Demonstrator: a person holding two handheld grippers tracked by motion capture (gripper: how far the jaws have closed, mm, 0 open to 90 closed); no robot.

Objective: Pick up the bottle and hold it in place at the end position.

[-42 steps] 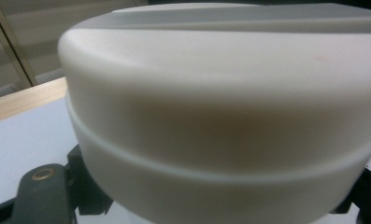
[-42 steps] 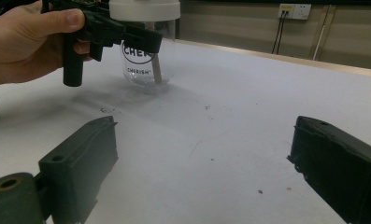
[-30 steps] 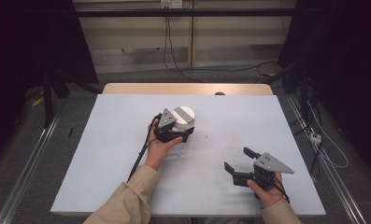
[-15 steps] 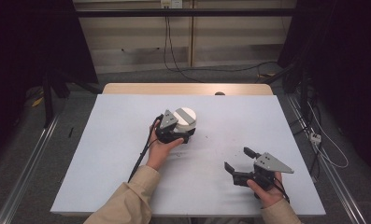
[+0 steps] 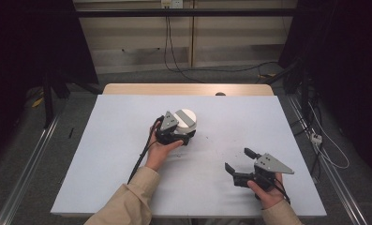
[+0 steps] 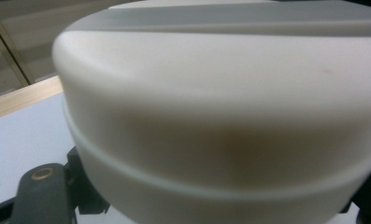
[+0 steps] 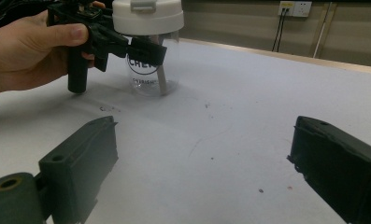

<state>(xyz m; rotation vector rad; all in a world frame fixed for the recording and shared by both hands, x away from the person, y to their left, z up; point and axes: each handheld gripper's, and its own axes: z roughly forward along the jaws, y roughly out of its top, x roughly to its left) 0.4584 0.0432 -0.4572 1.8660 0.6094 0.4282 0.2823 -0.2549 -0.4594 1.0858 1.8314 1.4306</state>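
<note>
Left gripper (image 5: 186, 134), frame centre: clamped on clear jar (image 7: 151, 70) with white lid (image 5: 185, 118), upright on table (image 5: 113, 154). Right gripper (image 5: 240, 161), lower right: jaws spread, holding nothing.

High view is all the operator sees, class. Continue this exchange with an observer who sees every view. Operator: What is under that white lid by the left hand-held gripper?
Observer: A clear jar. The right gripper view shows its see-through wall below the white lid.
Operator: Where is it gripped?
Observer: Just under the lid. The left hand-held gripper has one black jaw across the jar's front.
Operator: Any marking on it?
Observer: Yes, a round black print on the wall, partly hidden by that jaw.
</note>
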